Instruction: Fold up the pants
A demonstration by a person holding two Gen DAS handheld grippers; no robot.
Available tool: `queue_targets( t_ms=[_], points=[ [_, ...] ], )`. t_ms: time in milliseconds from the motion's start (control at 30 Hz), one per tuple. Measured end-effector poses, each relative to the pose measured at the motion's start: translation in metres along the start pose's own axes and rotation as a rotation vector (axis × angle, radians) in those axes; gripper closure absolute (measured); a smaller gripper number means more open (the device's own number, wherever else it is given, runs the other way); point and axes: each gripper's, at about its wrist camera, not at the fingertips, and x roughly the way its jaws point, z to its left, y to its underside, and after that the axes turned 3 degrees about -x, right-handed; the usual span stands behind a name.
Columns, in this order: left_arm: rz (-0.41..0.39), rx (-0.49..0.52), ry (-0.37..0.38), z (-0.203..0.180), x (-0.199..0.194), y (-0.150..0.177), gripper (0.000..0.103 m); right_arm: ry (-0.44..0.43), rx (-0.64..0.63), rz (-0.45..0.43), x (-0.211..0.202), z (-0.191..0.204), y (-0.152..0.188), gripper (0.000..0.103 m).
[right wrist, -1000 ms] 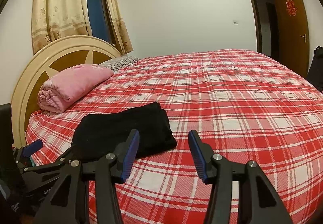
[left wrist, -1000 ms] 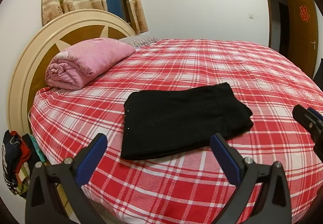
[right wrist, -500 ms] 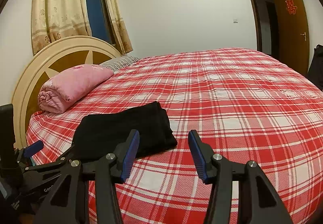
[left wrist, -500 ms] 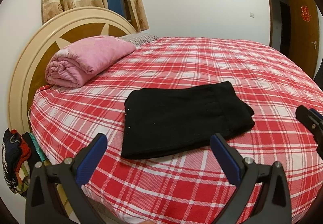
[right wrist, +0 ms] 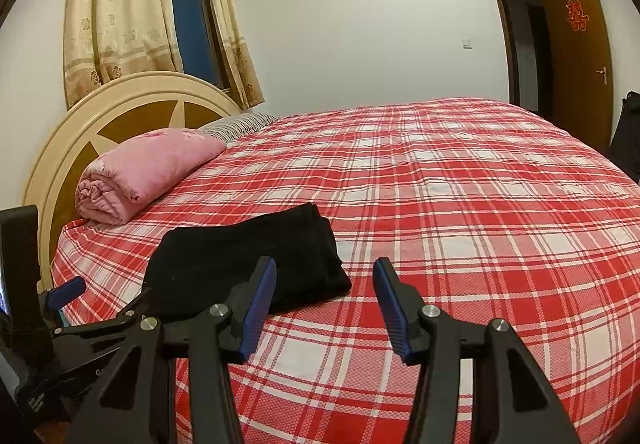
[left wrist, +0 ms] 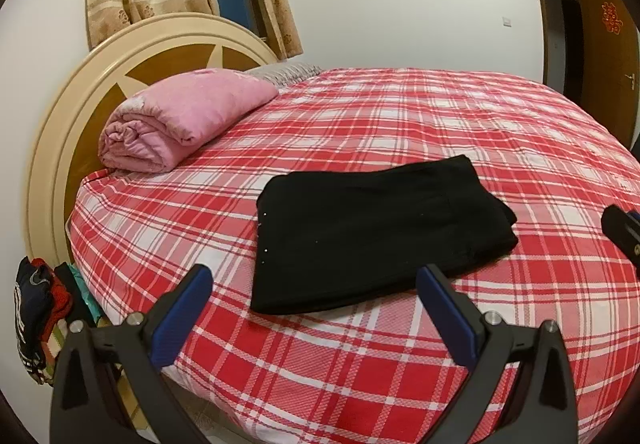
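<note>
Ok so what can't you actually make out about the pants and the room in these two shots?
- Black pants: how many folds or layers; dark fabric hides the creases in both views.
- Pants' near edge, right wrist view: covered by the right gripper and its left finger.
- Clothes pile beside the bed: cut off by the left wrist view's edge.
- Doorway: too dark to see inside.

Left claw has edged slightly (barely) toward the pants.

Folded black pants lie beyond the spread left hand-held gripper.
</note>
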Motion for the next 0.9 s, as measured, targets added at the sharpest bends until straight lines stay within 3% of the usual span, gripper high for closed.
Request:
queue_targets(
  t_ms=[433, 700, 900],
  points=[
    [0.004, 0.0, 0.002, -0.001, 0.001, -0.001, 0.0, -0.002, 0.003, -0.001, 0.0, -0.001, 0.002, 0.05],
    [0.006, -0.024, 0.072, -0.002, 0.0, -0.004, 0.0, 0.0, 0.003, -0.005, 0.0, -0.001, 0.002, 0.05],
    [-0.001, 0.01, 0.06, -0.01, 0.0, -0.003, 0.0, 0.002, 0.007, -0.002, 0.001, -0.002, 0.002, 0.05]
  ],
)
